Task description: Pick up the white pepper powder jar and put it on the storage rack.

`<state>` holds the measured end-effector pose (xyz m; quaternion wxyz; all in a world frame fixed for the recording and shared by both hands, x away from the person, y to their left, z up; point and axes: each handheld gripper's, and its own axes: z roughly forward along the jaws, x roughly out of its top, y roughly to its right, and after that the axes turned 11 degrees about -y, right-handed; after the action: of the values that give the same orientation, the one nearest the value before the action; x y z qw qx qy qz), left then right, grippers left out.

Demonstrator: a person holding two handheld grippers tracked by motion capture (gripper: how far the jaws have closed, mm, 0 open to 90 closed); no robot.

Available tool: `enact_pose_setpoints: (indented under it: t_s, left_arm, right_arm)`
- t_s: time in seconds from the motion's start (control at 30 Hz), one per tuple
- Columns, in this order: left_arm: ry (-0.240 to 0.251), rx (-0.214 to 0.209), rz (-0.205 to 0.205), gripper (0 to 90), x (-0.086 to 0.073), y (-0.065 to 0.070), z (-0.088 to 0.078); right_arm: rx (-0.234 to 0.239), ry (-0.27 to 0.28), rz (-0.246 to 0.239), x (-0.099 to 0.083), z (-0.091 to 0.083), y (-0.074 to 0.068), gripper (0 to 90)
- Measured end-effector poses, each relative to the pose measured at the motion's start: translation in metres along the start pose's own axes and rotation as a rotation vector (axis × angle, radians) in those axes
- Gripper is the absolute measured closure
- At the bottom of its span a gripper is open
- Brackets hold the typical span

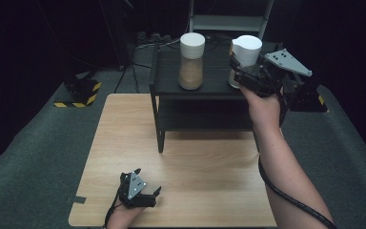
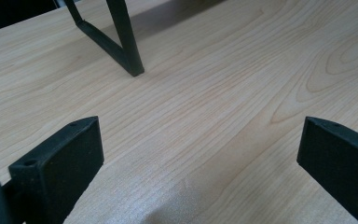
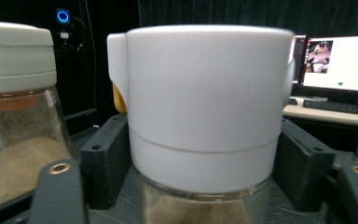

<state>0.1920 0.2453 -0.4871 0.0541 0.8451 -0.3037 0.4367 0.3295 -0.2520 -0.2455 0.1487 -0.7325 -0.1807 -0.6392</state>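
Right arm stretched forward to black shelf (image 1: 171, 88) top; right gripper (image 1: 240, 71) jaws clamped on white-lidded glass jar (image 1: 245, 57), brown granules inside, standing at shelf's right end. Second lidded jar (image 1: 191, 59) beside it, apart. Left gripper (image 1: 145, 193) rests low near wooden table (image 1: 209, 162) front edge, jaws spread wide, nothing between.

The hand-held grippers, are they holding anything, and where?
The right hand-held gripper grips the right jar around its white lid's lower part. The left hand-held gripper is open, holding nothing.
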Motion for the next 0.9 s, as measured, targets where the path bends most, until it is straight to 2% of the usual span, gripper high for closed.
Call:
enact_pose_setpoints:
  t_s: [0.17, 0.3, 0.67, 0.9]
  left_arm:
    - [0.000, 0.003, 0.003, 0.6, 0.000, 0.001, 0.000]
    - [0.002, 0.003, -0.001, 0.6, 0.000, 0.001, 0.000]
    - [-0.001, 0.007, 0.000, 0.6, 0.000, 0.001, 0.000]
    - [-0.002, 0.010, 0.003, 0.5, 0.001, 0.002, 0.000]
  right_arm:
    - [-0.016, -0.006, 0.000, 0.001, -0.002, -0.005, 8.6]
    - [-0.007, -0.003, -0.003, 0.000, -0.006, -0.005, 0.5]
    - [0.005, 0.005, 0.002, -0.009, -0.022, -0.007, 0.0]
    - [0.003, 0.017, -0.024, -0.018, -0.034, -0.008, 0.0]
